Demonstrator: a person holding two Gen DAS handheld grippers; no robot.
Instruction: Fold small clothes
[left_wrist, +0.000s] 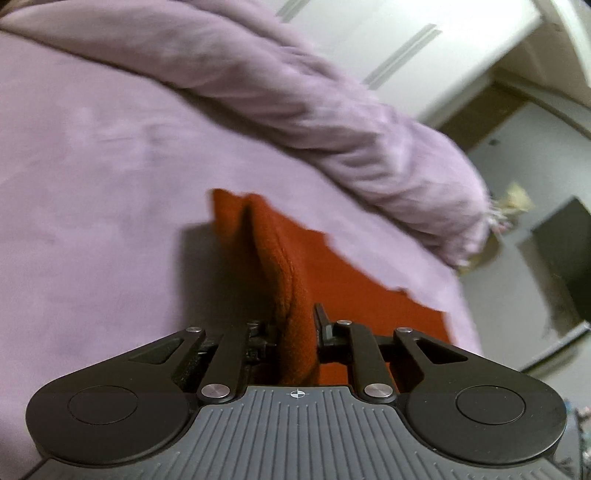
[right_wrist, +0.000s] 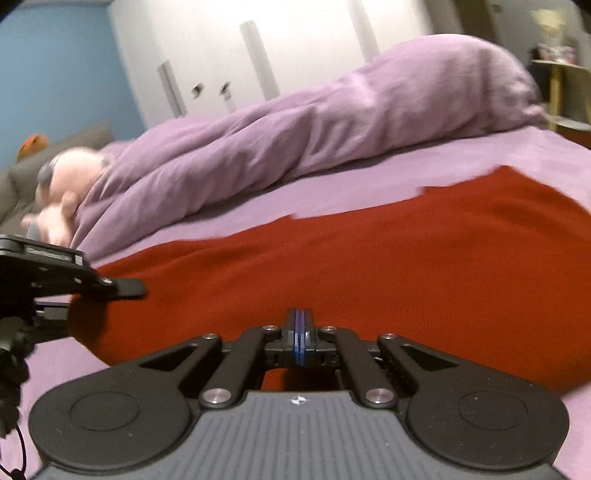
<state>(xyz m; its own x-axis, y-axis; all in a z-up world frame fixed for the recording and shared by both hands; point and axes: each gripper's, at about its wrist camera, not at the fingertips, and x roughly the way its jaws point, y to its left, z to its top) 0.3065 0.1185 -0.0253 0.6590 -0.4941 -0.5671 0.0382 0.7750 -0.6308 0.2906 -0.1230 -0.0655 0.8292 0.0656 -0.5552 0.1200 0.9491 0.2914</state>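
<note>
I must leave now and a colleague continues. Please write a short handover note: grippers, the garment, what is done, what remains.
Left gripper: shut on a raised fold of the red knit garment.
Right gripper: shut, with no cloth seen between its fingers.
Garment: mostly flat on the purple bedsheet, below the rolled purple duvet.
Done: one edge lifted.
Left: carry that edge across, lay it down, then finish the remaining folds.
</note>
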